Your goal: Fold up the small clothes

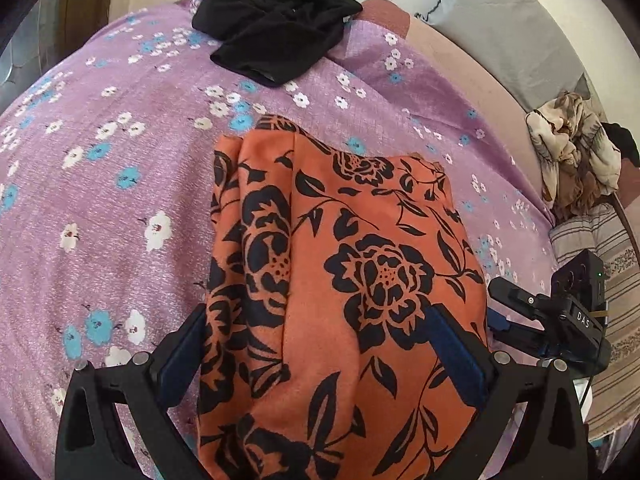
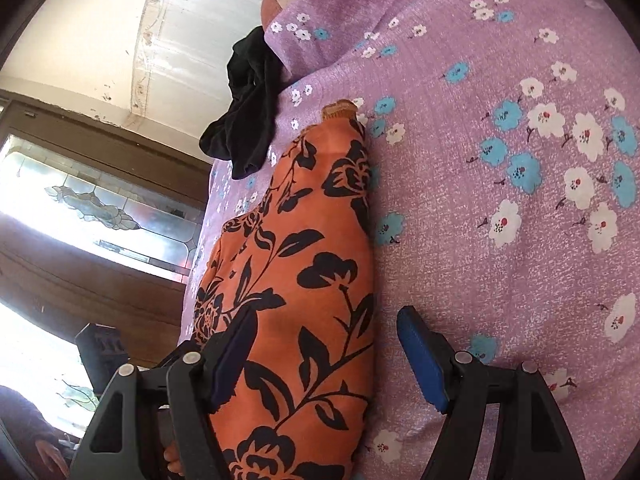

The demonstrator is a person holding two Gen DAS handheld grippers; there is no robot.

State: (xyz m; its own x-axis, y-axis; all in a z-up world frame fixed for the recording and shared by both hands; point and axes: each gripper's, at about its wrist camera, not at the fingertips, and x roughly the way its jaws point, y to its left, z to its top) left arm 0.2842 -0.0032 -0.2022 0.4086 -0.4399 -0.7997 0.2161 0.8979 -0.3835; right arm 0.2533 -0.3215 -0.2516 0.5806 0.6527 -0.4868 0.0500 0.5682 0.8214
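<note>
An orange garment with a black flower print (image 1: pixel 344 264) lies folded into a long bundle on the purple flowered bedsheet (image 1: pixel 120 184). My left gripper (image 1: pixel 318 312) is open, its jaws wide apart across the near end of the garment. Its left finger sits at the cloth's edge and its right pad (image 1: pixel 452 352) rests on the cloth. My right gripper (image 2: pixel 326 312) is also open. Its left pad (image 2: pixel 236 352) lies against the orange garment (image 2: pixel 304 264), and its right pad (image 2: pixel 420 360) stands clear over the sheet. In the left wrist view my right gripper (image 1: pixel 540 312) shows beside the garment's right edge.
A crumpled black garment (image 1: pixel 276 28) lies at the far end of the bed (image 2: pixel 244 120). A heap of beige and brown clothes (image 1: pixel 572 156) and a striped cloth (image 1: pixel 600 320) sit off the bed's right side. A grey pillow (image 1: pixel 500 20) lies beyond.
</note>
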